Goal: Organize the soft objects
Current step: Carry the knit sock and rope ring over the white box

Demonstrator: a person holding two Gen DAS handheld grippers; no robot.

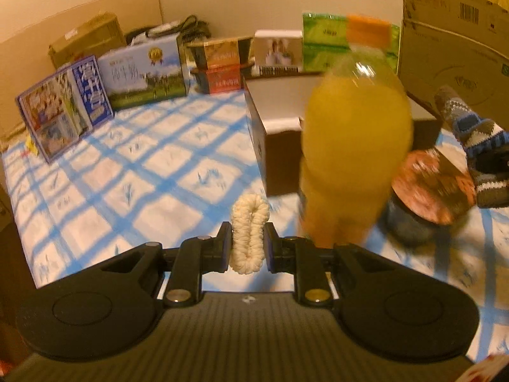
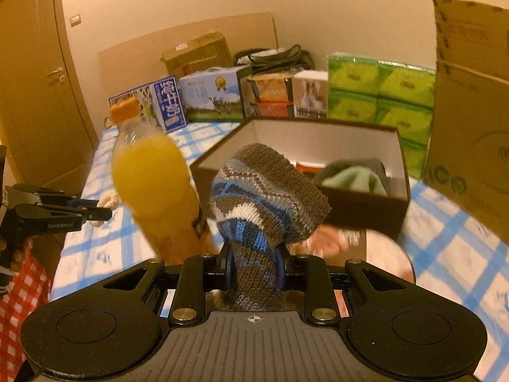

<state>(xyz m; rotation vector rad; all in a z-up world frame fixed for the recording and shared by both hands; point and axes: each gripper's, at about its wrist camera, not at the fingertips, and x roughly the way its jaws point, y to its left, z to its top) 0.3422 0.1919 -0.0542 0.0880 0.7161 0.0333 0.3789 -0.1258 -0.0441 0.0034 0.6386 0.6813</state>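
We hold two soft items, one per gripper. The left gripper (image 1: 247, 245) is clamped narrowly on a cream scrunchie (image 1: 248, 234), which stands with its long axis running up the frame between the pads. The right gripper (image 2: 253, 265) is clamped on a knitted sock (image 2: 265, 197) patterned in brown, blue and white; its free end rises above the jaws toward frame centre. The relation that matters is the open box (image 2: 401, 172): in the right wrist view it lies directly beyond the sock, upper centre to right, with a pale green cloth (image 2: 353, 180) already inside. In the left wrist view the same box (image 1: 259, 127) sits right of centre, and an orange juice bottle (image 1: 356, 146) stands between the scrunchie and most of the box. We judge the right hand the nearer and less obstructed. Limits of view: both frames are motion-blurred; the bottle hides most of the box interior from the left; the round-lidded container (image 1: 429, 187) beside the bottle is smeared, and its contents cannot be identified.
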